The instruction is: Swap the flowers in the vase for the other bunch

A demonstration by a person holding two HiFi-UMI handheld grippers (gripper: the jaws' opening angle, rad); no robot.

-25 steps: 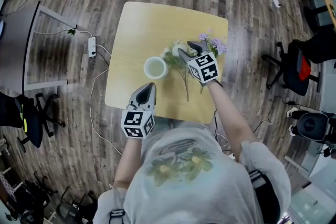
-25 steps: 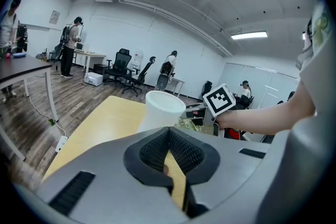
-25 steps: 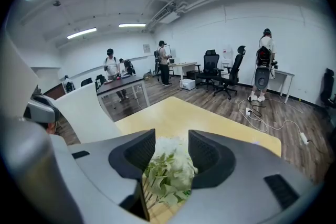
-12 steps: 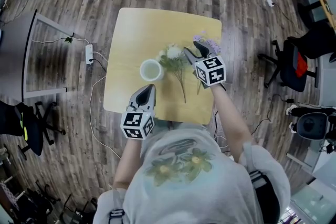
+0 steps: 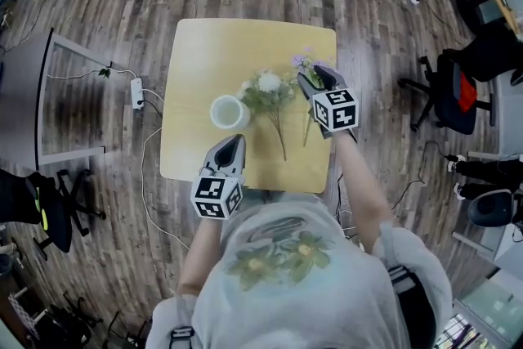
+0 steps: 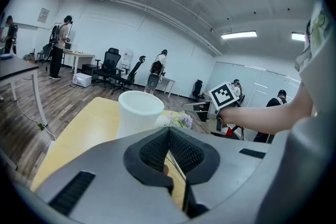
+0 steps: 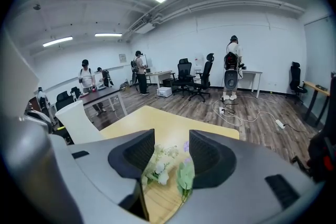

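Note:
A white vase (image 5: 227,112) stands empty on the yellow table (image 5: 204,53). To its right a bunch of white flowers (image 5: 268,87) lies flat, with its stems towards me. A purple bunch (image 5: 301,63) lies further right, near the table's edge. My right gripper (image 5: 317,81) hovers over the purple bunch. Its jaws have just been opening and stand open with nothing gripped; in the right gripper view both bunches (image 7: 160,163) show below the gap of the gripper (image 7: 172,152). My left gripper (image 5: 229,151) is shut and holds nothing, at the near table edge behind the vase (image 6: 137,113).
Cables and a power strip (image 5: 136,92) lie on the wooden floor around the table. Office chairs (image 5: 453,90) stand to the right, a grey desk (image 5: 33,94) to the left. People stand at desks far across the room.
My right gripper has moved right and up a little, from beside the white bunch to above the purple bunch. The left gripper has shifted slightly. Both bunches lie still.

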